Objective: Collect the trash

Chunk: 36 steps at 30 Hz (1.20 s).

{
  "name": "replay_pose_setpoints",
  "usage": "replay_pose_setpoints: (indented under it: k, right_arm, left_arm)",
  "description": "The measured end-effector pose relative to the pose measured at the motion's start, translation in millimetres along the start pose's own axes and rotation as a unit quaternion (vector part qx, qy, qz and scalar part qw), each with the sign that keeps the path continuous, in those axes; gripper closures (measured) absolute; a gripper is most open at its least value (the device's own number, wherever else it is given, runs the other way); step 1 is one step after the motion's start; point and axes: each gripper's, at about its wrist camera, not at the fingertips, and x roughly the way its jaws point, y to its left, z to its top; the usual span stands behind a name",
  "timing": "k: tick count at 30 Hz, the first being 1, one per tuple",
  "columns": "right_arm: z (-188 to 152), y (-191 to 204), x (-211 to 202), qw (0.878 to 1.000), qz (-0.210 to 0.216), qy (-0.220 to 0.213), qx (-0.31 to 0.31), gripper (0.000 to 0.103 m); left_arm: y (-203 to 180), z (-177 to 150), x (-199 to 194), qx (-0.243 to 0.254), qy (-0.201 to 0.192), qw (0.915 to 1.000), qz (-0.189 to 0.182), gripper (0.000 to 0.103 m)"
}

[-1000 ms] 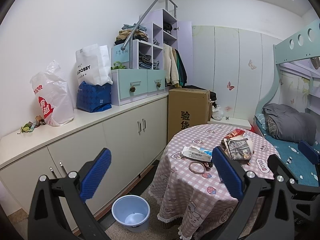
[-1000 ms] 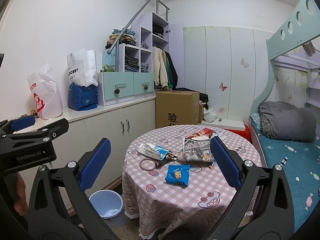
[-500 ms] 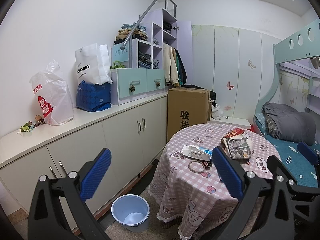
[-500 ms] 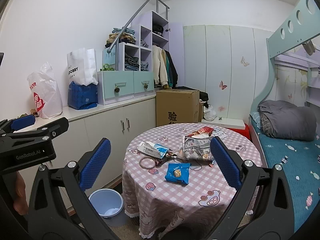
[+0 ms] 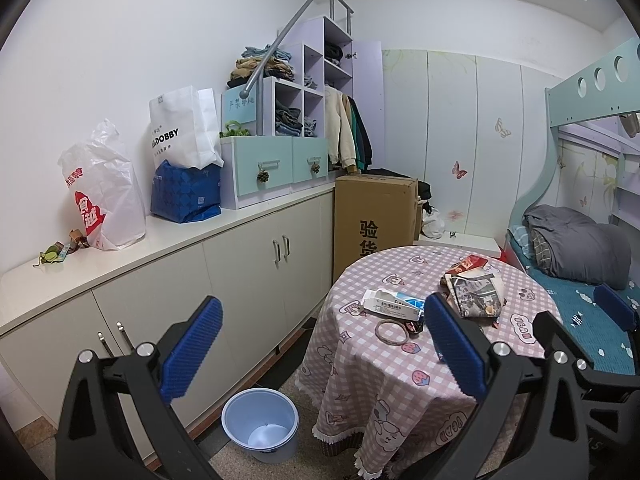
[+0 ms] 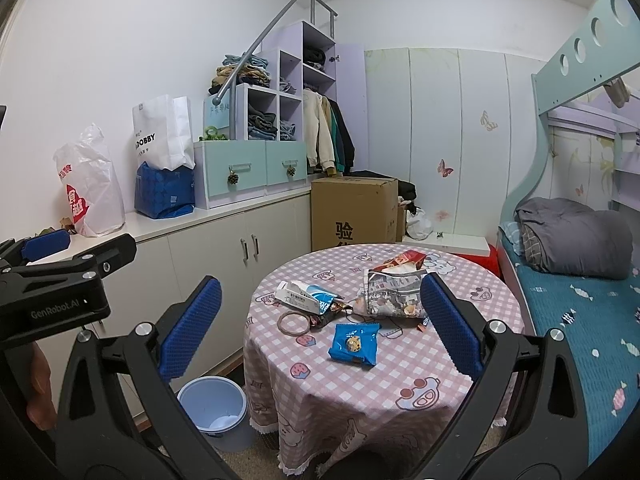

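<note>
**Nothing collected yet — all the trash is on the table**

Both your tools hang released and empty: left tool (image 5: 320,344), right tool (image 6: 316,326). On the round table in pink checked cloth (image 6: 400,376), centre frame, lie the blue cookie packet (image 6: 354,344), white-and-blue carton (image 6: 306,298), crumpled grey snack bag (image 6: 394,292) and red wrapper (image 6: 408,258). The pale blue plastic bin (image 6: 212,412), lower left, looks nearly bare. Everything remains ahead of you.

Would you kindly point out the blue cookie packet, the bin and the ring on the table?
blue cookie packet (image 6: 354,343), right wrist view, centre of wrapper.
bin (image 6: 212,402), right wrist view, inner wall.
ring (image 6: 293,323), right wrist view, the band's right edge.
</note>
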Motion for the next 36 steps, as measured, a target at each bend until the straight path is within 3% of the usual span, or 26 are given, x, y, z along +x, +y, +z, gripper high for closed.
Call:
replay_pose_setpoints:
  k: [36]
  right_arm:
    - [-3.2,-6.0,-0.6,1.0,0.009,0.007,0.009,0.006]
  left_arm:
    - [-2.1,-1.6,0.6,0.0,0.001,1.0,-0.001,0.004]
